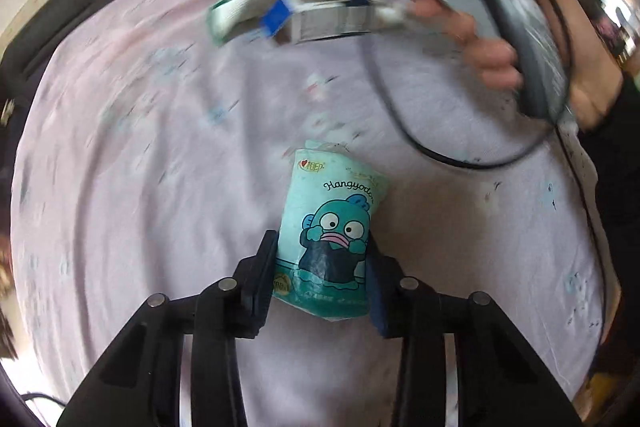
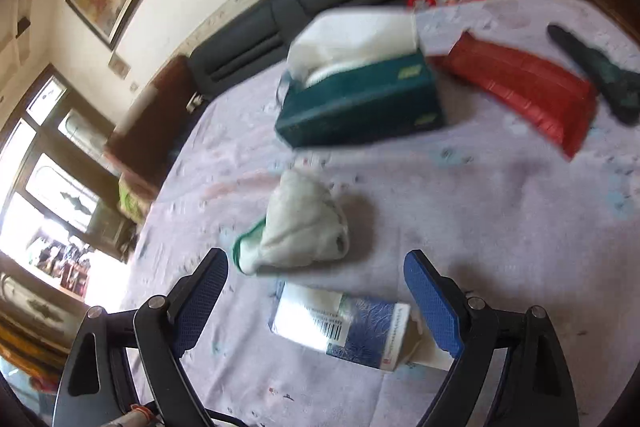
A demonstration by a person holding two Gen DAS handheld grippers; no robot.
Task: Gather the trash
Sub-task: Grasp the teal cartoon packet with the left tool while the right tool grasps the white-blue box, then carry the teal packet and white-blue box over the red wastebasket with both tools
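My left gripper (image 1: 322, 247) is shut on a teal tissue packet (image 1: 334, 227) with a cartoon fish on it, held above the pale purple tablecloth (image 1: 160, 167). My right gripper (image 2: 316, 267) is open and empty over the table. Between and just below its fingers lies a blue and white small box (image 2: 344, 327). A crumpled whitish wrapper with a green edge (image 2: 300, 227) lies just beyond the fingertips. In the left wrist view the right hand (image 1: 496, 55) and its gripper hover over the blue and white box (image 1: 320, 15), all blurred.
A dark green tissue box (image 2: 360, 95) with white tissue stands further back, a red packet (image 2: 528, 87) and a dark object (image 2: 600, 75) to its right. A dark sofa (image 2: 320, 7) lies behind the table. A black cable (image 1: 420, 131) loops across the cloth.
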